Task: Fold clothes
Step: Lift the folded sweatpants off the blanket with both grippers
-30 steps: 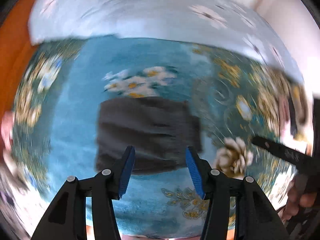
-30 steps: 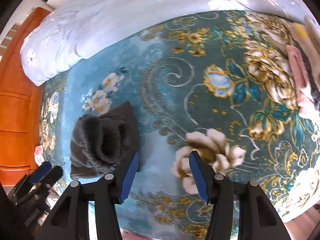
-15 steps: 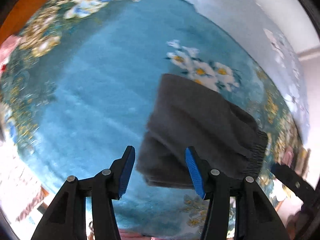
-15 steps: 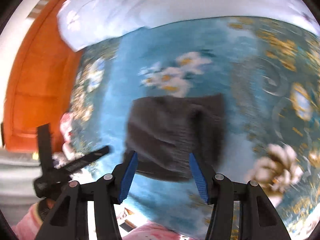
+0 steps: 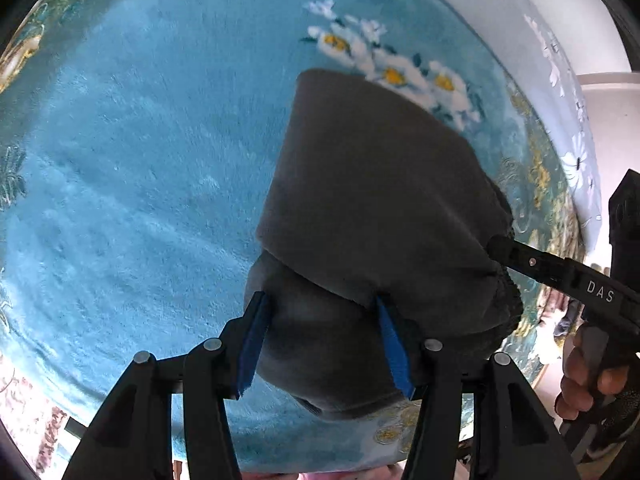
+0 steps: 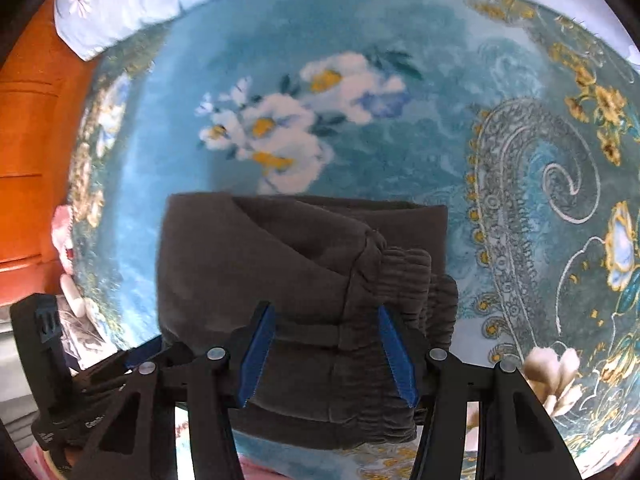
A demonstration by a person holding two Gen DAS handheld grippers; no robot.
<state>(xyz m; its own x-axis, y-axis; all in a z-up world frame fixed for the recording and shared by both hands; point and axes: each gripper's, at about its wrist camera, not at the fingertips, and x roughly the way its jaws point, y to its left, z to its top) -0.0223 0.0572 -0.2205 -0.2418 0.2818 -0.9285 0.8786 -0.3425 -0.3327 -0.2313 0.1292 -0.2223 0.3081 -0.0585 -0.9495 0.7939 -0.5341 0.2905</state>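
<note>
The folded dark grey garment (image 5: 380, 216) lies on the blue floral blanket (image 5: 140, 160). The left gripper (image 5: 322, 340) is spread wide, its blue pads straddling the garment's near edge. The right gripper (image 6: 326, 354) is likewise spread wide around the ribbed waistband end, neither clamping.

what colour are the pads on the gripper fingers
Blue pads on black fingers, shown best in the right wrist view, against the dark grey garment.
</note>
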